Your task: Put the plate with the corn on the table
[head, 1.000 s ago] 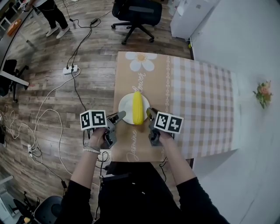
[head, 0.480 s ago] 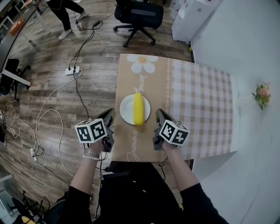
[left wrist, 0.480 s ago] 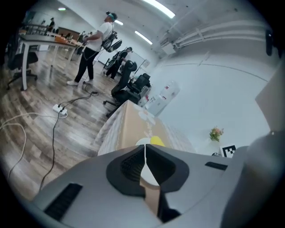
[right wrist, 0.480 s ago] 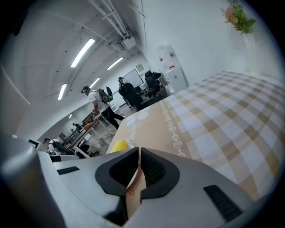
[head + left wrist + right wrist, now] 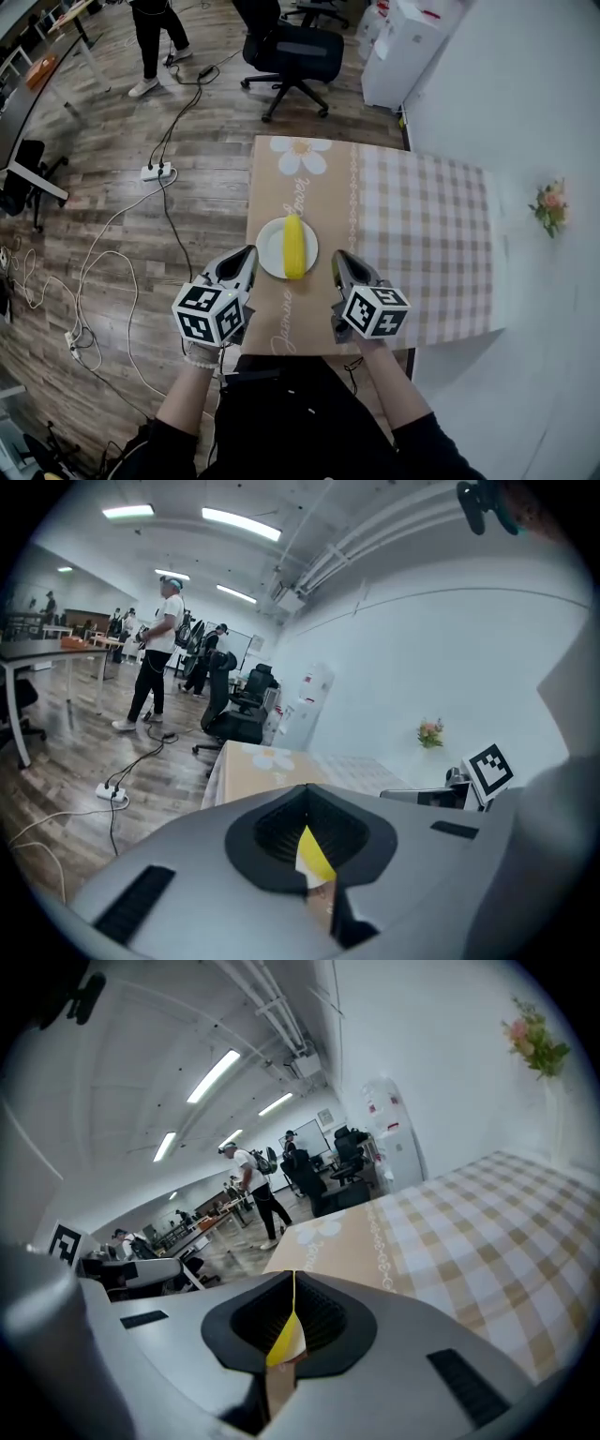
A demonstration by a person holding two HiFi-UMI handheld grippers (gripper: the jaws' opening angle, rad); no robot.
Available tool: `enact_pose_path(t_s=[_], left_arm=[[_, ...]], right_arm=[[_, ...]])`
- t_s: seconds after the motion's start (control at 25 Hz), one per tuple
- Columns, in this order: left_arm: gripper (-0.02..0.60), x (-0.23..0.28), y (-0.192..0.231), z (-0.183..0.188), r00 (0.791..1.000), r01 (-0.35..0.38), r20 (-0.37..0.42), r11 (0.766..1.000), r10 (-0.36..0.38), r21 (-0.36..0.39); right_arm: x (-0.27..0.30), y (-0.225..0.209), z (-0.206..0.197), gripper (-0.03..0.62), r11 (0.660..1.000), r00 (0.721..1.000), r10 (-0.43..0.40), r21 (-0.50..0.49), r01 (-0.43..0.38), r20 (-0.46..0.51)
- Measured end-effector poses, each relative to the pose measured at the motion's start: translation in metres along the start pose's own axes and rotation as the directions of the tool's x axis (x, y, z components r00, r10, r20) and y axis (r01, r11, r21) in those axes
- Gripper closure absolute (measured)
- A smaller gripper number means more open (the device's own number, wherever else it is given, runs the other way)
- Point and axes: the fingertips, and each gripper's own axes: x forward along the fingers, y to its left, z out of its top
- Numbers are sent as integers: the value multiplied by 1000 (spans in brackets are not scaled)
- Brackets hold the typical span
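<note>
A white plate [image 5: 270, 246] with a yellow corn cob [image 5: 293, 246] lying on it rests on the brown half of the table [image 5: 422, 234], near the front edge. My left gripper [image 5: 247, 255] hovers just left of the plate, apart from it, jaws together and empty. On the plate's right, also clear of it, my right gripper [image 5: 338, 257] looks the same. In the left gripper view my left gripper [image 5: 305, 789] is shut, and only a sliver of corn [image 5: 314, 855] shows through the slit. The right gripper view shows my right gripper [image 5: 293, 1275] shut likewise.
The cloth is brown with a daisy print on the left and checked on the right. An office chair [image 5: 291, 47] and a white cabinet [image 5: 403, 37] stand beyond the table. A power strip [image 5: 155, 172] with cables lies on the floor at left. A person [image 5: 155, 37] stands far off.
Both grippers have drawn back from the plate's sides toward me and risen. Their jaws, open beside the plate before, have closed. The plate with the corn stays on the table.
</note>
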Motion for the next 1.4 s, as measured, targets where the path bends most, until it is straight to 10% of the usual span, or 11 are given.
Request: enact_pose_path(t_s=[0.36,0.8,1.4], left_arm=[[568,-26,-44,34,996,31,75,979,-47,203],[568,-66,-68,64,988,-4,149,967,-35,254],[568,-83,-73,88,979,-24,200,955,-37,296]], right_arm=[[-38,47,32,551,960,995,80,-275,-59,63],[-88,93,79,551,836,973,151,-548,-32,174],[-117,108,111,551,843,945,170,-537,7,279]])
